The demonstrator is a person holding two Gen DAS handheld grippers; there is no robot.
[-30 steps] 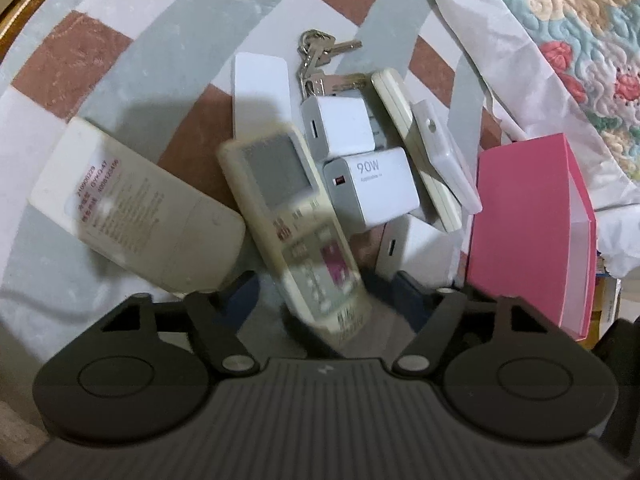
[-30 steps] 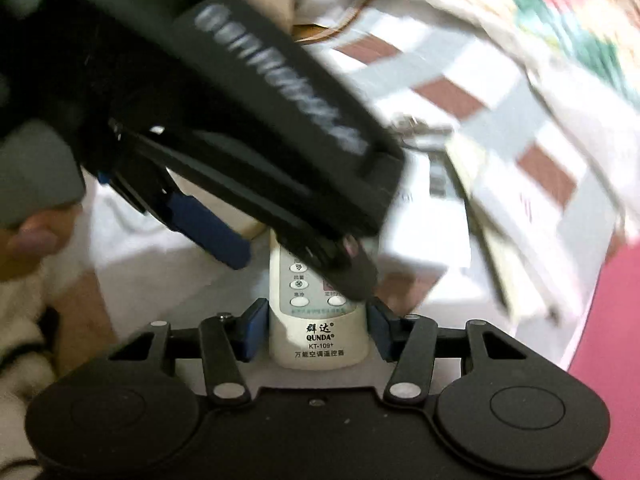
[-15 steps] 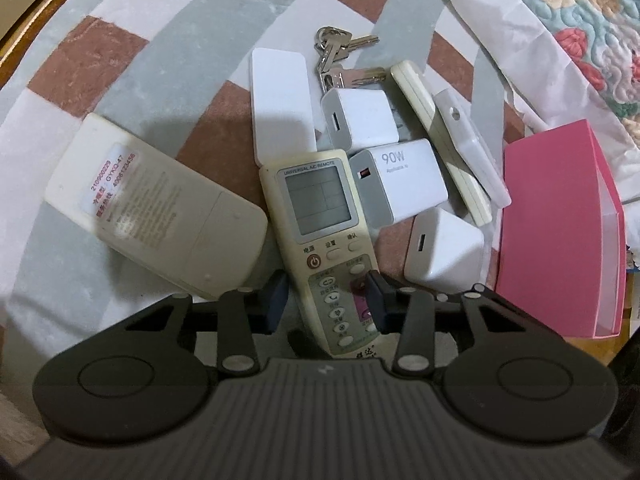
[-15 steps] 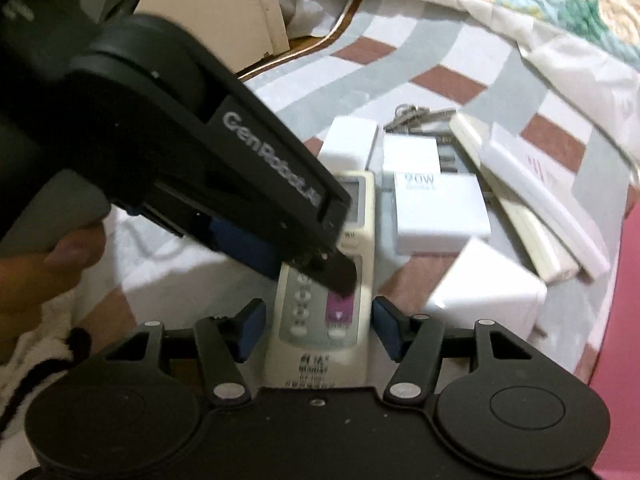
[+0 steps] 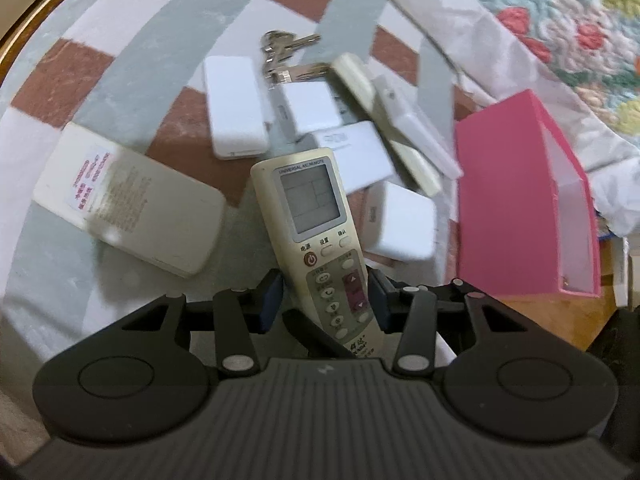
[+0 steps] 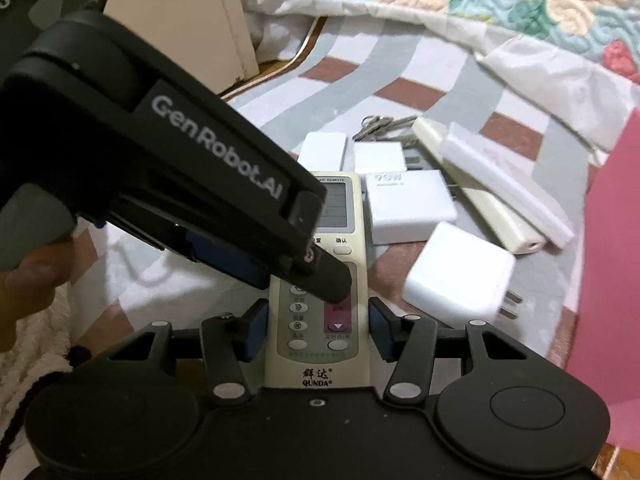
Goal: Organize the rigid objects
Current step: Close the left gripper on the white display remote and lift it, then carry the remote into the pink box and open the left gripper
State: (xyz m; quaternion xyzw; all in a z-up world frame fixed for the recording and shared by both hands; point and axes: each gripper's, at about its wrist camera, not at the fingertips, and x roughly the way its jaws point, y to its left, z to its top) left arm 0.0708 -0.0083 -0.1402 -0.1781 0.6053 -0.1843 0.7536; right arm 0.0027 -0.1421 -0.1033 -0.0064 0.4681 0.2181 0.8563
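Note:
A cream air-conditioner remote (image 5: 316, 216) with a grey screen hangs tilted just above the pile, sharp against a blurred tablecloth. My left gripper (image 5: 325, 300) has its blue pads against the remote's sides at the button area, and its jaws are opening slightly. My right gripper (image 6: 318, 320) clasps the lower end of the same remote (image 6: 316, 336), pads on both edges, jaws closing. In the right wrist view the left gripper's fingers (image 6: 328, 276) cross over the remote's buttons, held by a hand (image 6: 32, 280).
On the checked cloth (image 5: 132, 56) lie a large white remote face down (image 5: 128, 208), a flat white box (image 5: 234, 106), three white chargers (image 5: 360, 156), keys (image 5: 280, 46) and two slim sticks (image 5: 416, 128). A pink box (image 5: 516, 200) stands right; a floral quilt (image 5: 560, 20) lies behind.
The left gripper's fingers have narrowed from wide apart onto the remote. The remote has risen off the pile with both grippers and now sits nearer the left camera.

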